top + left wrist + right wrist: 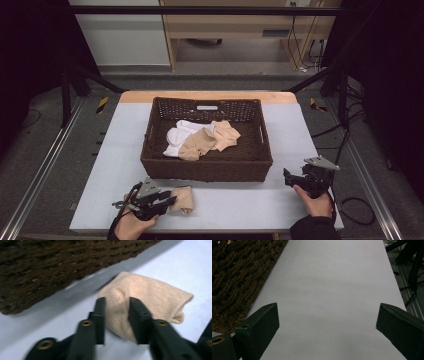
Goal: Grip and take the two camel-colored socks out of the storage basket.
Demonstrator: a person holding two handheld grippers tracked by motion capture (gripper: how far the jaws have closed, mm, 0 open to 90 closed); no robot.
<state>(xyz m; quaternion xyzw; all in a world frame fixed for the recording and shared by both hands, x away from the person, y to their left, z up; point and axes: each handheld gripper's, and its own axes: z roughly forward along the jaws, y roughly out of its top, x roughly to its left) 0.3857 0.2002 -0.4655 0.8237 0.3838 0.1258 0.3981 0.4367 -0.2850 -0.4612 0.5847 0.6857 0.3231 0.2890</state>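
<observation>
A beige sock (183, 198) (152, 293) lies bunched on the pale table (240, 205), just in front of the dark wicker basket (205, 170) (37, 270). My left gripper (170, 202) (117, 302) is low over the sock's near end, its two jaws standing apart on either side of the cloth and not pinching it. At the right front of the table my right gripper (289, 176) (327, 310) stands wide open, with only bare table between its jaws. The basket wall (232, 277) runs along its left side.
Inside the basket lie a white sock (177, 137) and two beige socks (197, 145) (225, 134). Metal frame rails run along both sides of the table, and cables lie on the floor at the right.
</observation>
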